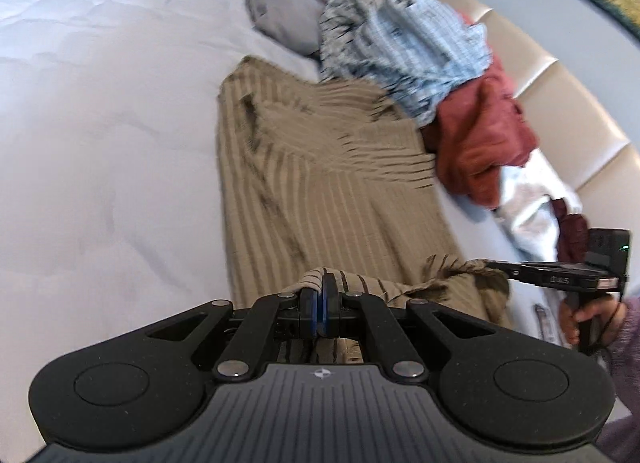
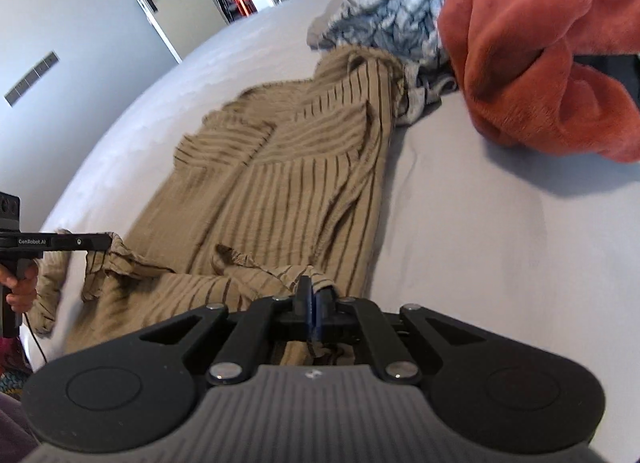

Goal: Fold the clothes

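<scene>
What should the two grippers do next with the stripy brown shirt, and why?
Probably carry the pinched edge forward over the rest of the stripy brown shirt and lay it down. The left gripper and right gripper are each shut on that near edge, while the rest lies spread on the bed, so one fold seems ready.

Bed (image 1: pixel 100 143): we see the striped shirt (image 1: pixel 320 183) spread lengthwise on it, running away from us.
Clothes pile (image 1: pixel 420 63): it sits on the bed behind the shirt's far end, to the right, against the headboard (image 1: pixel 560 103).
Pillow (image 1: pixel 280 3): it lies left of the pile.
Left gripper (image 1: pixel 319 287): we find it at the shirt's near edge.
Right gripper (image 2: pixel 310 295): it sits on the same near edge, to the right of the left one.
</scene>
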### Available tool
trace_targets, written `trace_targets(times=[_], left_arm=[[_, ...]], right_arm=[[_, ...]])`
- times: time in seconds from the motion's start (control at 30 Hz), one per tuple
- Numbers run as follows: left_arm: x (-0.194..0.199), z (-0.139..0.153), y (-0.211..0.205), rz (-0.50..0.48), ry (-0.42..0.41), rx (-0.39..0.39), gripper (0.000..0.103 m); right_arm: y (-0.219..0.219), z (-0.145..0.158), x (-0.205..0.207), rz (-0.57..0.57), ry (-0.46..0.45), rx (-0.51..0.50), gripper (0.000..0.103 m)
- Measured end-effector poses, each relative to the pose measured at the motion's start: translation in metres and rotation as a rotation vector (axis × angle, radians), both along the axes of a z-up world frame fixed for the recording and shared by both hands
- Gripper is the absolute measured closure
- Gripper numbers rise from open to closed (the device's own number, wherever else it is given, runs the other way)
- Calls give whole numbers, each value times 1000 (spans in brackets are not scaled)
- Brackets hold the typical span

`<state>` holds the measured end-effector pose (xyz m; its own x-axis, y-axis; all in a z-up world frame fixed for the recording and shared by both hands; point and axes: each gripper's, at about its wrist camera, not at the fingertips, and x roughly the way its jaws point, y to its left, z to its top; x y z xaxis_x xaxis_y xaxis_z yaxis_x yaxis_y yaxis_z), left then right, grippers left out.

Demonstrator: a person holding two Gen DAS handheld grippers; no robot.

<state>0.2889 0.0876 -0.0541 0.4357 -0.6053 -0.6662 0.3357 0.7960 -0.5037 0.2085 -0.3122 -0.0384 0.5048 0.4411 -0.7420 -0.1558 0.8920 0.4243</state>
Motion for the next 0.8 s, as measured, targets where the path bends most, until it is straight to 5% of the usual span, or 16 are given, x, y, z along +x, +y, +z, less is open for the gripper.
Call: trace_targets(times=[0.1,0.13,0.17,0.23,0.57,0.8], left_arm=[[-2,-5,-3,4,4,28,99],[-4,-6,-4,2,3,38,88],[-8,-2,-4,6,-12,42,68],[-16,5,-5,15,-44,51,45],[-89,41,9,59,-123,81,44],[-150,24,22,56,-94,137,44]], right_arm=[[6,-9,6,-1,40,-21,95],[6,-9,7,-2,45,-21,90],[5,-7,5,-4,43,-19,71],[5,0,-2,-15,28,-13,42],[14,47,-70,-27,-78,-50,41],[19,33,-137,-40,-55,-53,41]])
